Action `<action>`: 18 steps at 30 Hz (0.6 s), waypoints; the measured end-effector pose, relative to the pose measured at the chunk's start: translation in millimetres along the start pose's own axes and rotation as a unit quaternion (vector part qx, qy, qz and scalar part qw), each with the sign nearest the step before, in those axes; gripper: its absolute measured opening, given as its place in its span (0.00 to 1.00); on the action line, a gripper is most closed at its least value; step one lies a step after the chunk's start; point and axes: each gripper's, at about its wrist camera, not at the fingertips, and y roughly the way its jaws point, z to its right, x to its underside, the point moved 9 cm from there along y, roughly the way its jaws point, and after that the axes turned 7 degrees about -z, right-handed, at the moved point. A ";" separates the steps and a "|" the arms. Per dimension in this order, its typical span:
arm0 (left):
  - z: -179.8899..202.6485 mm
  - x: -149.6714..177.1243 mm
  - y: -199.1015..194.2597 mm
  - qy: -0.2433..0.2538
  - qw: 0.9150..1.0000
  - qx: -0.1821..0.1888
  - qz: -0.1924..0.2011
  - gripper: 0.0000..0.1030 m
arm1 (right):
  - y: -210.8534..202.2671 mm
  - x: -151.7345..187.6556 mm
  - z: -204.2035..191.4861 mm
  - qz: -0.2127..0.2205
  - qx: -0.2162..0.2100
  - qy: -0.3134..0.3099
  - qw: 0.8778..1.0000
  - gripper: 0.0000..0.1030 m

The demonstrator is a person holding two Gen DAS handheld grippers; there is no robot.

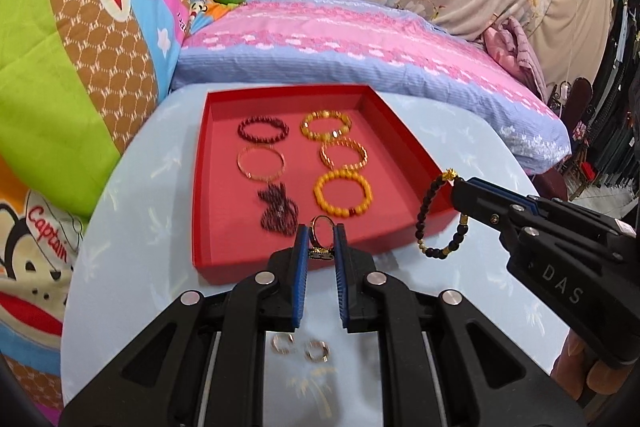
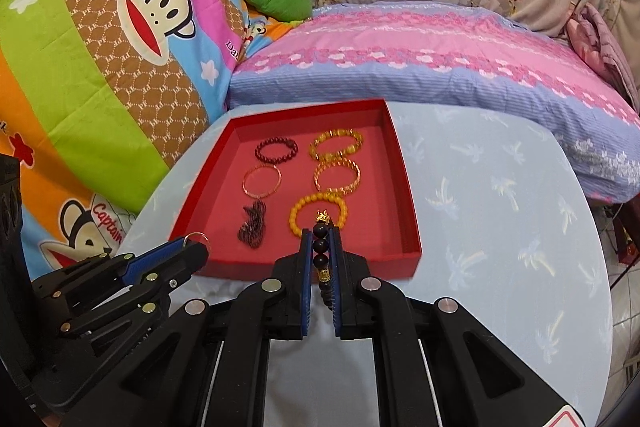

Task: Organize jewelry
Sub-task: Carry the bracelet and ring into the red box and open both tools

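**Inspector:** State what each hand holds.

**Me:** My left gripper (image 1: 321,247) is closed on a ring (image 1: 322,231), pinched upright between the blue pads. My right gripper (image 2: 321,251) is clamped on a dark bead bracelet (image 1: 438,217), which hangs loose below the jaws with its gold charm at the top.

**Inspector:** Where is the destination?

**Me:** The red tray (image 1: 404,131) sits on the pale blue table (image 1: 480,147), straight ahead of both grippers. Six pieces already lie in it in two columns; the nearest on the right is the yellow bead bracelet (image 1: 343,193), on the left a dark tangled strand (image 1: 279,207).

**Inspector:** Which hand is nearer?

**Me:** The left, I judge. Its tips sit over the tray's near wall, the ring facing the bare near strip of the floor. The right gripper is off the tray's right near corner (from its own camera it lines up with the yellow bracelet), and the hanging loop's long axis runs downward, so it must travel forward and leftward to clear the wall.

**Inspector:** Anything outstanding?

**Me:** Two small rings (image 1: 300,346) lie on the table under my left gripper, not yet collected.
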 end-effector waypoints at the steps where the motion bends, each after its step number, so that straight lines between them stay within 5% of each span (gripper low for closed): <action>1: -1.7 -4.9 1.9 -0.001 1.000 -0.002 0.002 0.12 | 1.8 -5.9 -1.8 0.002 -0.001 -0.003 1.000 0.07; 18: -32.2 -54.5 43.7 -0.027 0.999 -0.020 0.004 0.12 | 39.9 -60.9 -3.1 0.011 -0.009 -0.003 1.000 0.07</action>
